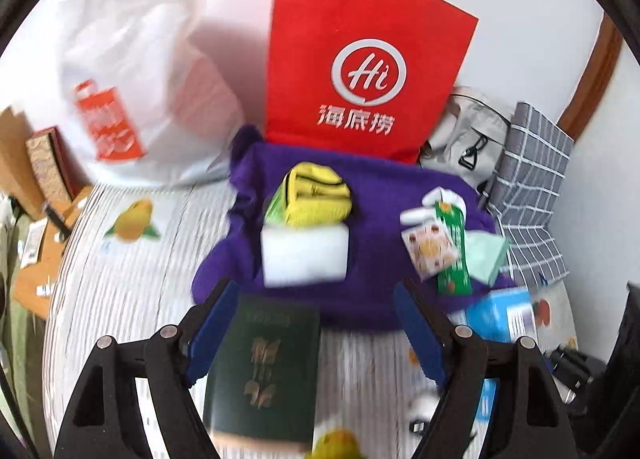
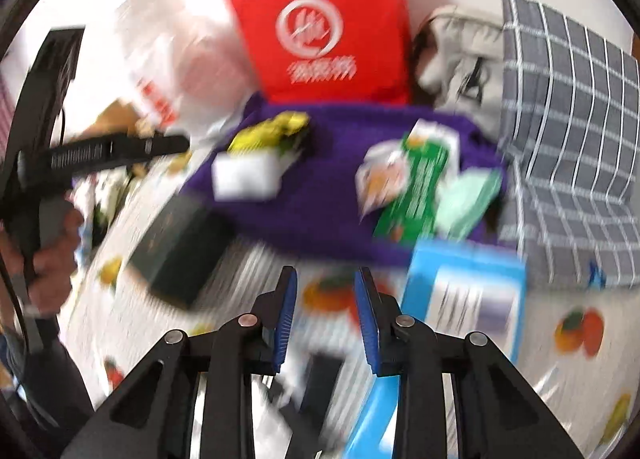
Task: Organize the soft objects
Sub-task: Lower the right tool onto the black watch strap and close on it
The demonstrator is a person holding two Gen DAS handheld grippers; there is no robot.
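A purple cloth [image 1: 360, 279] lies on the fruit-print bedsheet [image 1: 132, 283] with a white sponge [image 1: 304, 255], a yellow folded cloth [image 1: 316, 199], snack packets [image 1: 436, 247] and a mint-green cloth [image 1: 488, 255] on it. My left gripper [image 1: 316, 299] is open above a dark green book [image 1: 268, 371], which lies between its fingers. My right gripper [image 2: 325, 287] is open and empty over the sheet, just short of the purple cloth [image 2: 328, 195]. The left gripper's body [image 2: 116, 149] shows at the left of the right wrist view. Both views are blurred.
A red paper bag [image 1: 360, 59] stands behind the cloth against the wall, with a white plastic bag [image 1: 132, 71] to its left. A grey bag [image 1: 468, 135] and a checked grey pillow [image 1: 532, 187] lie at the right. A blue box [image 2: 464, 295] lies next to my right gripper.
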